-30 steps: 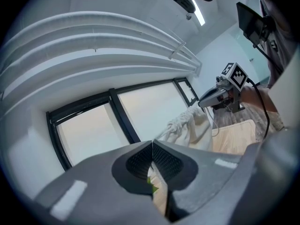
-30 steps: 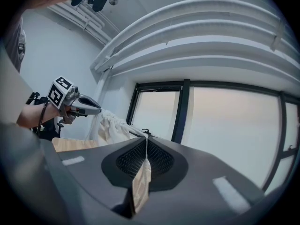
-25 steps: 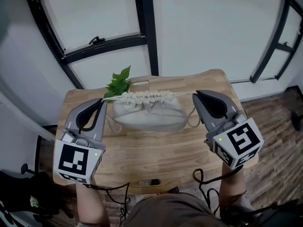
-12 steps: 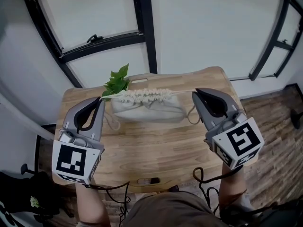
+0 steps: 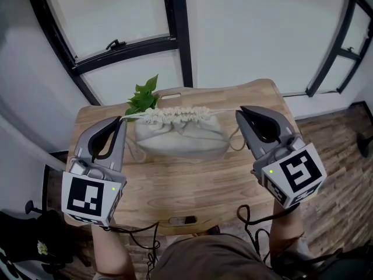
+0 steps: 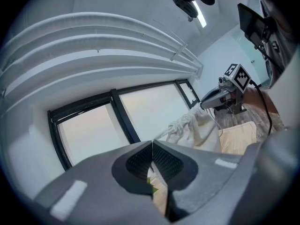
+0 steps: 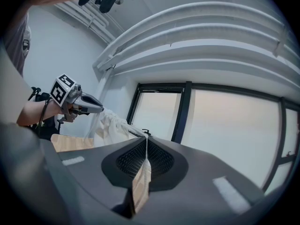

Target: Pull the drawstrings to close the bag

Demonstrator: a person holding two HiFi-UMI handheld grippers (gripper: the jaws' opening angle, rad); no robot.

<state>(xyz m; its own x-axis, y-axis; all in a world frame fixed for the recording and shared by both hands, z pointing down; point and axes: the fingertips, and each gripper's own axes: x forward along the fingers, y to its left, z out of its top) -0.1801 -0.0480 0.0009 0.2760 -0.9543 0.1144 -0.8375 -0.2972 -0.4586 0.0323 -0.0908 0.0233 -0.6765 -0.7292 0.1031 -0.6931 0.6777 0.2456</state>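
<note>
The wooden counter (image 5: 192,192) is standing in front of a black-framed window (image 5: 177,34), and the pale cloth bag (image 5: 180,139) is sitting on it at the middle of the far edge, its mouth bunching into tight gathers along the top. The left gripper (image 5: 121,119) is hovering over the counter's left side, pointing roughly level toward the far edge, with its tips just beside the bag's left end. The right gripper (image 5: 238,112) is doing the same over the right side, just beside the bag's right end. A sprig of green leaves (image 5: 143,101) is lying near the far left corner, behind the bag's left end. In the left gripper view the jaws of the left gripper (image 6: 152,146) are pressing together on the left drawstring (image 5: 133,116), which is running taut from their tips to the gathered bag (image 6: 201,130). In the right gripper view the right gripper (image 7: 146,144) is likewise clenching its jaws on the right drawstring (image 5: 227,112), a thin pale cord stretching across to the bag (image 7: 110,123). A slack loop of cord (image 5: 135,153) is hanging down each side of the bag onto the counter.
</note>
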